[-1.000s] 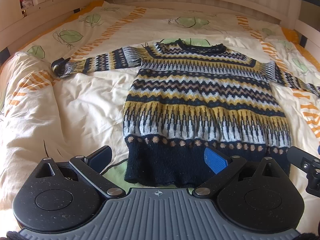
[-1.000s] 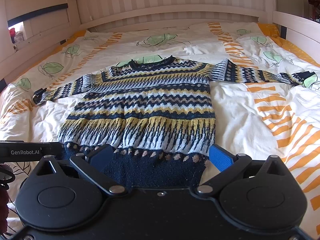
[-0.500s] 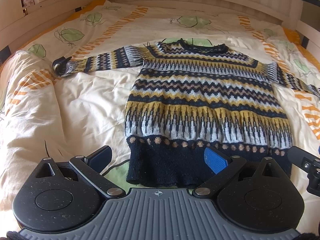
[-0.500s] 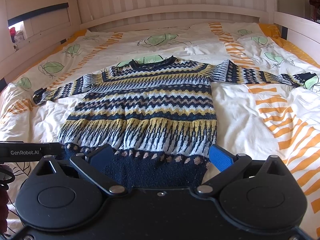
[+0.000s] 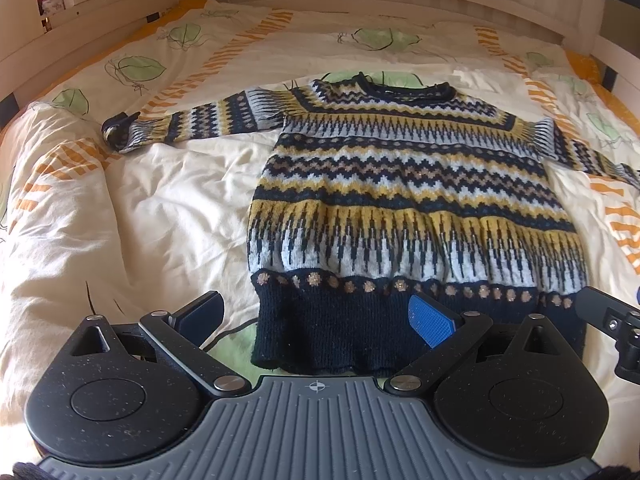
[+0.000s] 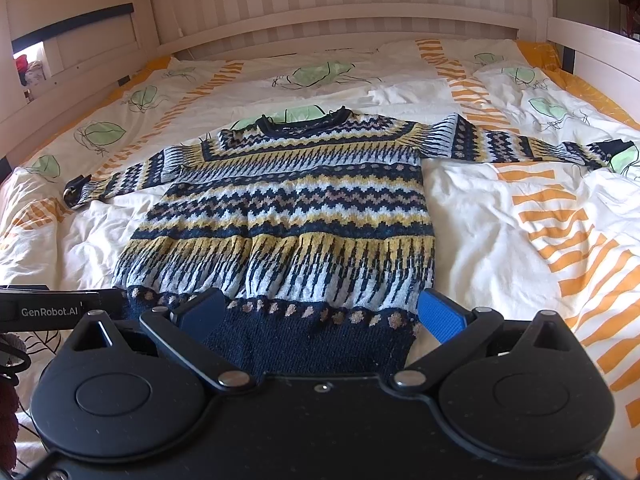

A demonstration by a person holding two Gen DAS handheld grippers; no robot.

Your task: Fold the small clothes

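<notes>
A small knitted sweater [image 5: 400, 200] with navy, yellow and grey bands lies flat on the bed, front up, neck at the far side, both sleeves spread out sideways. It also shows in the right wrist view [image 6: 288, 216]. Its navy hem [image 5: 332, 332] is nearest to me. My left gripper [image 5: 316, 316] is open and empty, just above the hem's left corner. My right gripper [image 6: 320, 314] is open and empty, above the hem's right part [image 6: 312, 344]. The left sleeve cuff [image 5: 116, 132] lies far left; the right cuff [image 6: 612, 150] lies far right.
The bed has a cream duvet [image 5: 140, 208] with orange stripes and green leaf prints, rumpled at the left. A white wooden bed frame [image 6: 344, 20] runs along the far side and both sides [image 6: 592, 52]. The other gripper's body [image 5: 616, 320] shows at the right edge.
Both grippers have moved slightly forward and down toward the sweater's hem; the sweater sits a little lower in both views. The sweater itself has not moved. Both stay open.
</notes>
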